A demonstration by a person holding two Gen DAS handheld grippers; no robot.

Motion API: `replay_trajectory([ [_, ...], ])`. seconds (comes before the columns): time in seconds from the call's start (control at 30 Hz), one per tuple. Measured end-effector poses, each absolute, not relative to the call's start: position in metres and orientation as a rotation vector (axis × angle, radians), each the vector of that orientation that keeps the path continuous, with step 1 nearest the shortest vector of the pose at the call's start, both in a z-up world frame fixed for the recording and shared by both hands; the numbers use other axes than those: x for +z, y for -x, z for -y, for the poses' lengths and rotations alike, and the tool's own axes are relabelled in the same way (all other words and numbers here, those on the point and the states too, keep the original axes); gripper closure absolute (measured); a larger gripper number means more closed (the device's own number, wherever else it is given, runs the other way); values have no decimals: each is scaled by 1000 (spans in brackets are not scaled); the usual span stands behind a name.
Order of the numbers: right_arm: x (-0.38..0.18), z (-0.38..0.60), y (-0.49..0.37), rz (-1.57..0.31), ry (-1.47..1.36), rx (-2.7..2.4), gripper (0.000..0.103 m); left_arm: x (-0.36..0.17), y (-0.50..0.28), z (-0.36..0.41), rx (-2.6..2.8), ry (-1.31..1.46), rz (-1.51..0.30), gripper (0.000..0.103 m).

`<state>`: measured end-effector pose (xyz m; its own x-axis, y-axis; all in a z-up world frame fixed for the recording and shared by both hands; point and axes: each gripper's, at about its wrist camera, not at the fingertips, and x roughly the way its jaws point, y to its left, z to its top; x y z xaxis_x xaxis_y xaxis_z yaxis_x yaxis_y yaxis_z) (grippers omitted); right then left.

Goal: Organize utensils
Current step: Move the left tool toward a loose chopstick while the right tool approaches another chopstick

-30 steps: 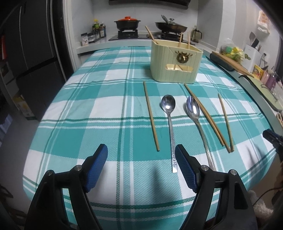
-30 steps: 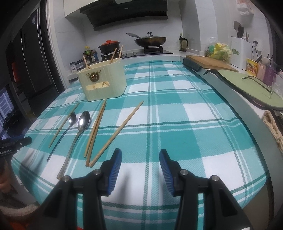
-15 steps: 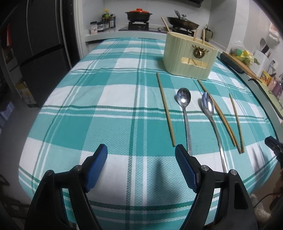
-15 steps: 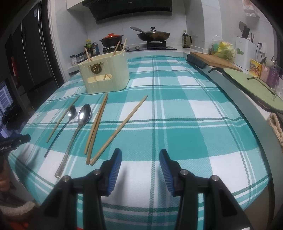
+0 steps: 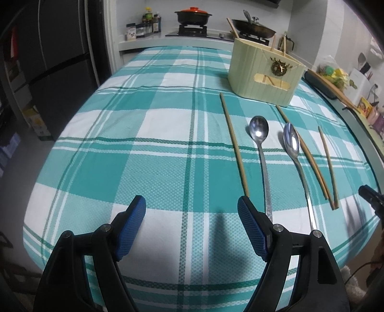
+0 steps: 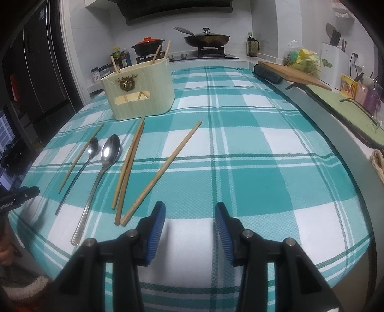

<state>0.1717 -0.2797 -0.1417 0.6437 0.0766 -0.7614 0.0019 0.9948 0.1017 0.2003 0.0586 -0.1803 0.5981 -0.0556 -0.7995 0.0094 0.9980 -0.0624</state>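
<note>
A cream utensil holder [image 5: 265, 74] with several chopsticks in it stands at the far side of the teal plaid tablecloth [image 5: 148, 144]; it also shows in the right wrist view [image 6: 139, 92]. In front of it lie two metal spoons [image 5: 260, 148] [image 5: 294, 151] and several wooden chopsticks [image 5: 234, 144] [image 6: 163, 171]. My left gripper [image 5: 191, 213] is open and empty, near the front edge, left of the utensils. My right gripper [image 6: 190, 220] is open and empty, just right of the chopstick tips.
A stove with a red-lidded pot [image 5: 193, 15] and a wok [image 6: 206, 39] is behind the table. A wooden board [image 6: 290, 73] and a green tray [image 6: 345, 108] lie on the counter at right. A dark fridge [image 5: 48, 60] stands at left.
My left gripper has shifted left, so the utensils now sit further right in its view. My right gripper has moved slightly closer to the chopsticks. Both stay open.
</note>
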Motion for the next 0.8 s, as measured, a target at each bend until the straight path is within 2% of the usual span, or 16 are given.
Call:
replay_trajectory([
  [0.17,-141,271,-194,-902,-99,92,67,-174,-215,-55,-66,25,-924,18],
  [0.47,-150,256,-252,-955,-130,128,68,-172,-266,-39,-103,40,-949,18],
  [0.8,-159,258,-268,-1014,-200,127,68,-201,-307,-22,-62,-32,-999,17],
])
